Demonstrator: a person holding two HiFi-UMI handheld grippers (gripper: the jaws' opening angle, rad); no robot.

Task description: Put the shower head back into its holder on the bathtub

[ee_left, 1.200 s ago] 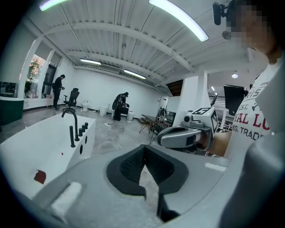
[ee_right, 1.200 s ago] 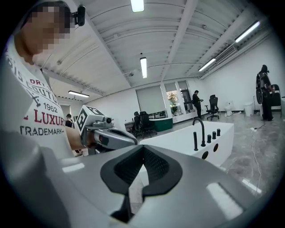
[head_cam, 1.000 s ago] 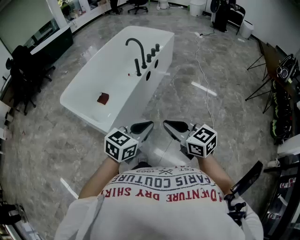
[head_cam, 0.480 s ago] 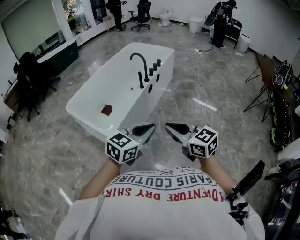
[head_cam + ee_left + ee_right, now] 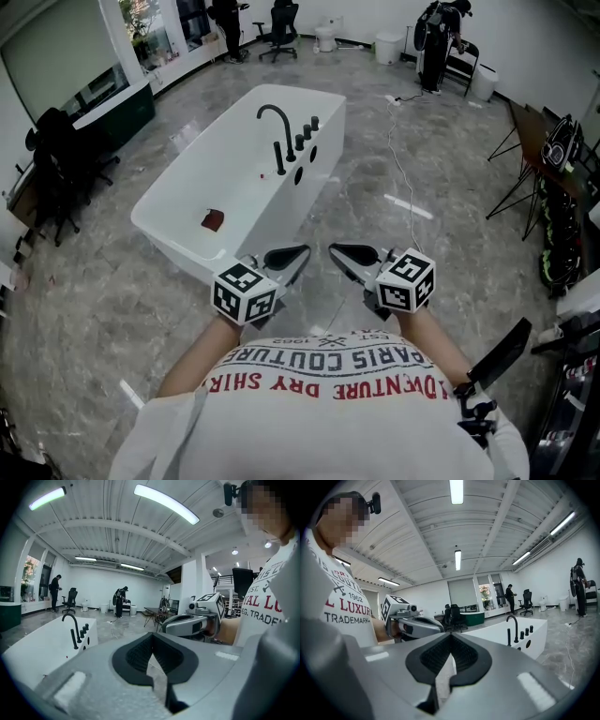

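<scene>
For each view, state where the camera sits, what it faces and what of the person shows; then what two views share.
Head view: on the head, steeply down at the bathtub; left gripper, right gripper, forearms, shirt show.
Left gripper view: on the left gripper, along its shut jaws; bathtub left, right gripper and shirt right.
Right gripper view: on the right gripper, along its shut jaws; left gripper, shirt left, bathtub right.
Shared: all show the black faucet.

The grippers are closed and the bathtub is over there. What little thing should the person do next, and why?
Probably step toward the bathtub, aiming for the end with the black faucet. The left gripper and right gripper are both shut and empty, well short of the tub. I can't pick out the shower head from here.
</scene>
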